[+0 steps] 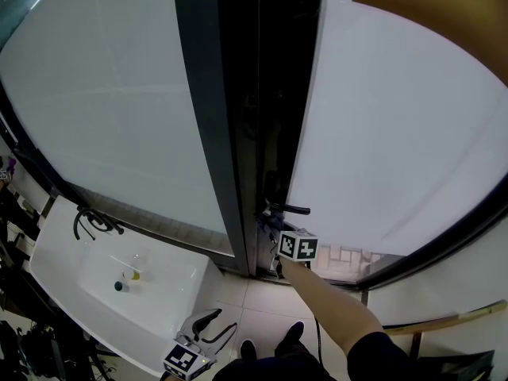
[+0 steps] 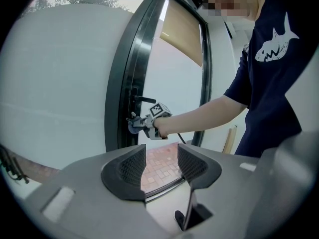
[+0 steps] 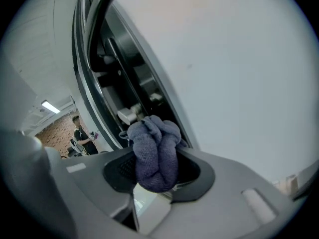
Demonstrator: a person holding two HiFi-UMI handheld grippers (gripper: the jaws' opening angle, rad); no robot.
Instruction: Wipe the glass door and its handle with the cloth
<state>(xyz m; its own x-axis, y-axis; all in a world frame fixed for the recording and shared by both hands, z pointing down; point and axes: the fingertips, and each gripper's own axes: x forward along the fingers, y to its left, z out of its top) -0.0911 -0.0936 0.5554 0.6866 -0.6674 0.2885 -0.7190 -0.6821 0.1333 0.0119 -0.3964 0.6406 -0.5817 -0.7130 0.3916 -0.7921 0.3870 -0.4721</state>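
we squeeze the blue cloth (image 3: 154,151) tight in our right gripper (image 3: 157,169), up by the dark edge of the glass door (image 1: 397,133), just under its black handle (image 1: 290,209). our left gripper (image 2: 162,163) hangs low, its fingers apart with nothing in them, over the pale floor (image 1: 262,302) beside a white sink (image 1: 63,244).

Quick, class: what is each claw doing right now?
The left claw is open, empty.
The right claw is shut on the bunched blue-grey terry cloth.
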